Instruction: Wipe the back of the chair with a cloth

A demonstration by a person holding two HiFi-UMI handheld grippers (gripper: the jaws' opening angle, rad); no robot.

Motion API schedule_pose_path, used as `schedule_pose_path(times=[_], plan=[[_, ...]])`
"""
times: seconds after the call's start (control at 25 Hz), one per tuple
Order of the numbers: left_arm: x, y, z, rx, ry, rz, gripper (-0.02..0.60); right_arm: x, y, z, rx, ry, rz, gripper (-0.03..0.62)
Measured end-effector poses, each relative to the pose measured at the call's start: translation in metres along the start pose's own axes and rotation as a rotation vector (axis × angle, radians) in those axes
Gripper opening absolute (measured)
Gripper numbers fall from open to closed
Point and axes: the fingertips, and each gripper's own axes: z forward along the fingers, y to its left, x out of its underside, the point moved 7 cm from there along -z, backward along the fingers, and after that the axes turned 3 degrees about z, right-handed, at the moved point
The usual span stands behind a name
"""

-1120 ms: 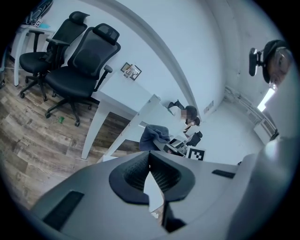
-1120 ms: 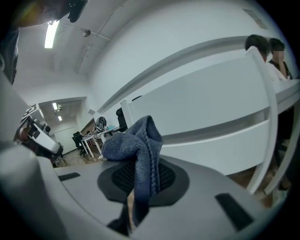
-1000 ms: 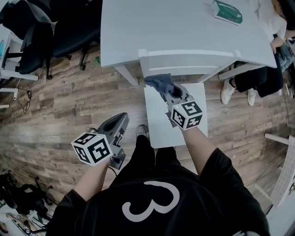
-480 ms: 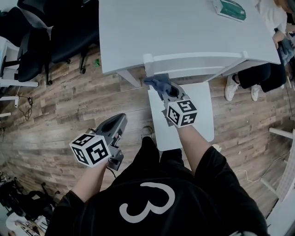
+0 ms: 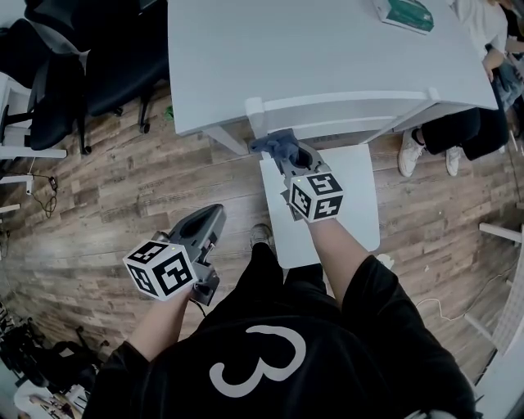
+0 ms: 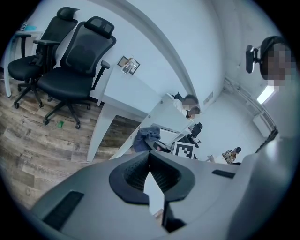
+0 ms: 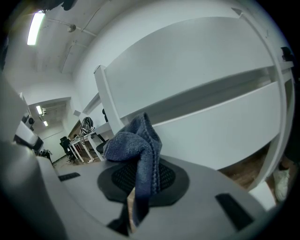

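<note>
**Head view: blue cloth (image 5: 277,146) held at the left end of the chair back (image 5: 352,103)**

Nearest the camera, the person's black shirt (image 5: 262,360) fills the bottom of the frame. The left gripper (image 5: 214,213) hangs out to the side over the wooden floor (image 5: 106,196), well apart from the chair. The left gripper view shows its jaws meeting at the tips with nothing between them.

Further forward, the right gripper (image 5: 288,154) reaches out above the white seat (image 5: 348,204). Its jaws are clamped on the cloth. In the right gripper view a fold runs down between the pads and the rest stands up in a bunch beyond the tips. That bunch sits at the left end of the chair back, just below the top rail and beside the left post (image 5: 255,108). Neither view shows whether it is pressing on the wood.

Beyond, the chair back stands against the edge of a white table (image 5: 286,49), with a teal packet (image 5: 404,15) lying near the table's far side. Black office chairs (image 5: 98,57) stand at the far left. At the far right are a seated person's legs and white shoes (image 5: 407,159).
</note>
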Motion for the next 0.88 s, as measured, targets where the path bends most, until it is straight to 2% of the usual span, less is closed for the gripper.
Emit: schedule_pose_path(times=[0.44, 0.64, 0.88], plan=[[0.008, -0.021, 0.005, -0.021, -0.015, 0.002, 0.014, -0.004, -0.020, -0.008, -0.005, 0.004, 0.008, 0.048], [0.016, -0.035, 0.013, -0.029, -0.021, -0.005, 0.014, -0.010, -0.048, -0.024, 0.025, -0.007, 0.023, 0.048], [0.024, -0.059, 0.027, -0.020, -0.023, -0.004, 0.014, -0.020, -0.098, -0.052, 0.101, -0.011, 0.038, 0.048]])
